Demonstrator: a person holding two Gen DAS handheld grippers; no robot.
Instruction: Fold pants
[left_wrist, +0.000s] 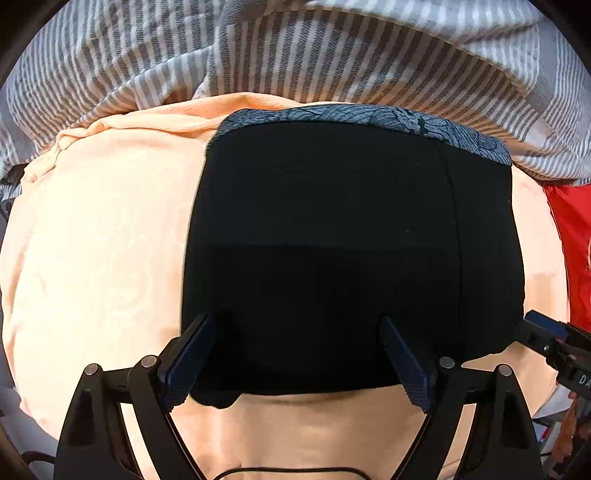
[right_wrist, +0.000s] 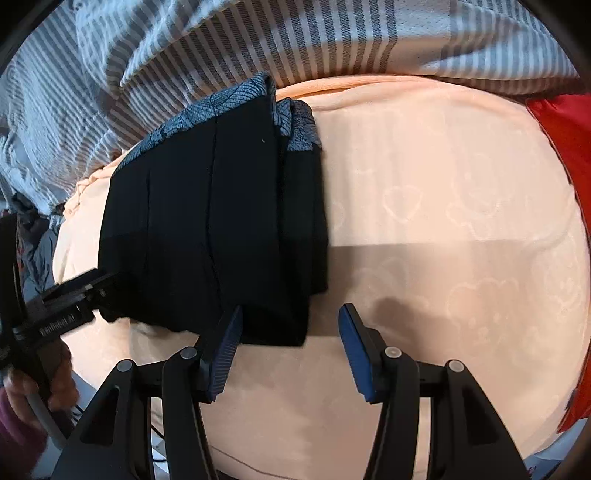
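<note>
Pants (left_wrist: 332, 240) folded flat on peach blanket (left_wrist: 92, 258); both grippers' jaws apart.

What I can count

I see one pair of black pants (left_wrist: 332, 240), folded up. I have two grippers, my left gripper (left_wrist: 299, 362) and my right gripper (right_wrist: 291, 350), and each has two fingers. There is one peach blanket (left_wrist: 103, 258), one striped blanket (left_wrist: 332, 55) and one red cloth (right_wrist: 561, 140).
</note>
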